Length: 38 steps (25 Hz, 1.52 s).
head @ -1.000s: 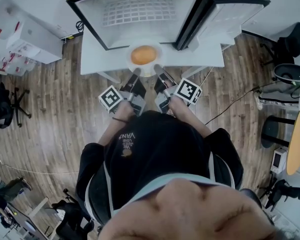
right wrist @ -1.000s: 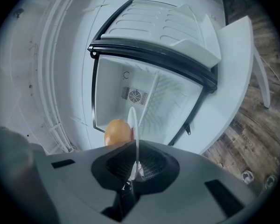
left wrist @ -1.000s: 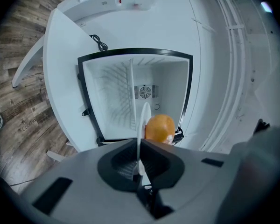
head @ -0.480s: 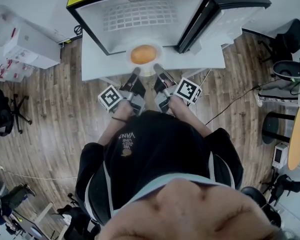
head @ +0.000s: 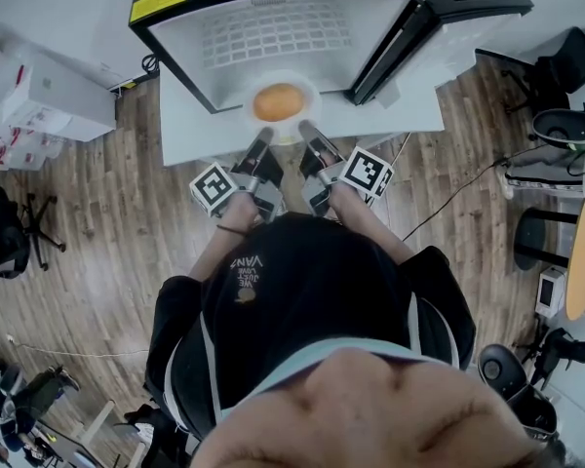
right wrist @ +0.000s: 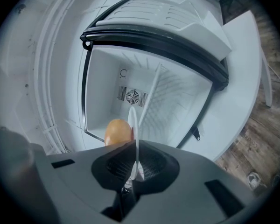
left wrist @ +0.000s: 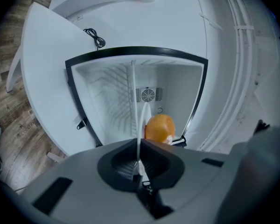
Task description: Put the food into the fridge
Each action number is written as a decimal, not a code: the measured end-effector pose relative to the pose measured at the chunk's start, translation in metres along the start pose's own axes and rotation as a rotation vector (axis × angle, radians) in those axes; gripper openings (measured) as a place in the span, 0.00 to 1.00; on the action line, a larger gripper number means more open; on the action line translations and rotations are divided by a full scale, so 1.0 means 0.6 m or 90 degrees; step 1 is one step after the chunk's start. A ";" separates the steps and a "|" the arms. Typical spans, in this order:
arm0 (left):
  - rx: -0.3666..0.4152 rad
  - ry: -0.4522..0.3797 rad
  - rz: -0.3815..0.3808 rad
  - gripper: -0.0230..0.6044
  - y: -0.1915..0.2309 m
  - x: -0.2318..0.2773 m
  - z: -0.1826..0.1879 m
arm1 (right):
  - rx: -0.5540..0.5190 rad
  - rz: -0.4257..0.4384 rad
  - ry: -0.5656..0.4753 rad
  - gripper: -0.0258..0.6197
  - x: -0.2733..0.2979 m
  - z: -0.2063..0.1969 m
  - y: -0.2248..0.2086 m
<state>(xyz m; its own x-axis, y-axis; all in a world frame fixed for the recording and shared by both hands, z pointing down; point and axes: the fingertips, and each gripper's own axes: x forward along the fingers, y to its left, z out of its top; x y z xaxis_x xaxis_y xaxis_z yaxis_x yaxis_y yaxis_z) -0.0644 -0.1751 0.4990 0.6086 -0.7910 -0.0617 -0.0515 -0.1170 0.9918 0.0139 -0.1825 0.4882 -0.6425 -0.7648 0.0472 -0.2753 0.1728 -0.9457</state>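
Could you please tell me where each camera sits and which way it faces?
Head view: on the person's head, facing down at the open black-framed white fridge and round white plate bearing an orange-brown bun; torso, forearms, left tongs, right tongs show.
Left gripper view: rides the left tongs, faces into the fridge; its jaws grip the plate.
Right gripper view: rides the right tongs, faces into the fridge; its jaws grip the plate.
Both gripper views share the bun and plate.
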 end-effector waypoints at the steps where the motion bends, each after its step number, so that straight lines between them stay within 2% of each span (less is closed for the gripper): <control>1: 0.000 0.002 0.000 0.07 0.000 0.001 0.003 | -0.001 -0.001 -0.002 0.07 0.003 0.000 0.000; 7: -0.003 0.014 -0.001 0.07 0.006 0.010 0.026 | 0.002 -0.005 -0.014 0.07 0.026 0.002 -0.002; 11: -0.002 0.025 0.000 0.07 0.007 0.013 0.044 | -0.011 -0.050 -0.018 0.07 0.033 0.001 -0.016; 21: 0.000 0.058 -0.012 0.07 0.004 0.030 0.048 | 0.003 -0.020 -0.055 0.07 0.041 0.013 -0.005; 23: -0.002 0.060 -0.015 0.07 0.006 0.031 0.050 | 0.001 -0.036 -0.056 0.07 0.040 0.010 -0.011; 26: -0.012 0.061 -0.018 0.07 0.008 0.031 0.055 | 0.002 -0.026 -0.058 0.07 0.050 0.008 -0.008; 29: -0.012 0.060 -0.014 0.07 0.009 0.036 0.060 | 0.001 -0.058 -0.053 0.07 0.048 0.013 -0.020; 38: -0.013 0.043 -0.014 0.07 0.003 0.070 0.071 | 0.010 -0.005 -0.045 0.07 0.078 0.048 -0.005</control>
<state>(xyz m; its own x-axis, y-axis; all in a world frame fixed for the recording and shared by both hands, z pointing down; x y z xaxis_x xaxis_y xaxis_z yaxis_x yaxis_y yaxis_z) -0.0727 -0.2338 0.4937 0.6611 -0.7463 -0.0769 -0.0214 -0.1212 0.9924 0.0055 -0.2367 0.4841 -0.5881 -0.8081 0.0327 -0.2689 0.1572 -0.9503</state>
